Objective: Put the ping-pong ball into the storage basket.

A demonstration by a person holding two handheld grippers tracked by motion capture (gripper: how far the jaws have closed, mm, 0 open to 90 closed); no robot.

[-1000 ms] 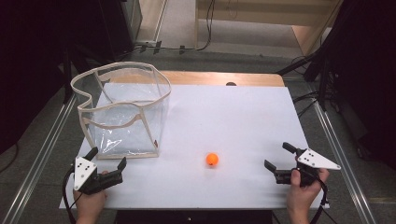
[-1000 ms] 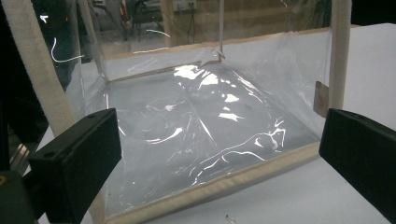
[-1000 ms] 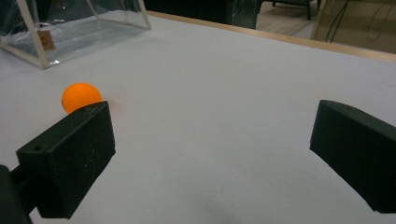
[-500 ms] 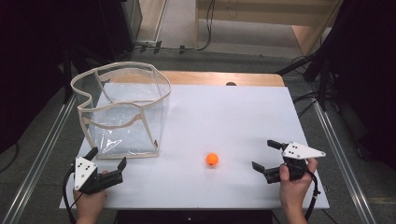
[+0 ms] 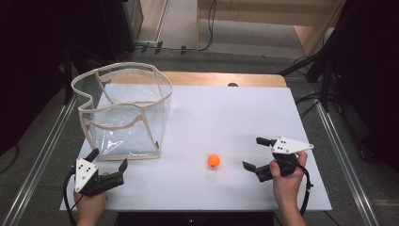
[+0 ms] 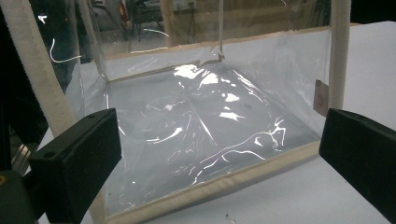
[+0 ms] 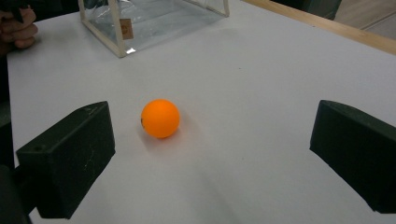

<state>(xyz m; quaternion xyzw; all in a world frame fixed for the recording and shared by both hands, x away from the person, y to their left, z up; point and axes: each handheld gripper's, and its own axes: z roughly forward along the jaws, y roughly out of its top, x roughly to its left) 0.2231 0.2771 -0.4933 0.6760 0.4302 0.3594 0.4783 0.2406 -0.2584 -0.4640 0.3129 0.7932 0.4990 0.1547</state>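
Your right gripper (image 5: 258, 153) has slid leftward toward the orange ball (image 5: 213, 160), jaws spread wide. Ahead of those jaws, slightly nearer the left one, the ball sits untouched. Your left gripper (image 5: 108, 158), also wide, faces the clear bag (image 5: 123, 113), probably just short of touching.

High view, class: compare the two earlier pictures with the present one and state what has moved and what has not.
The right gripper, jaws open and empty, has moved left across the table toward the orange ball, which it has not yet touched. The ball, the clear bag and the left gripper have stayed where they were.
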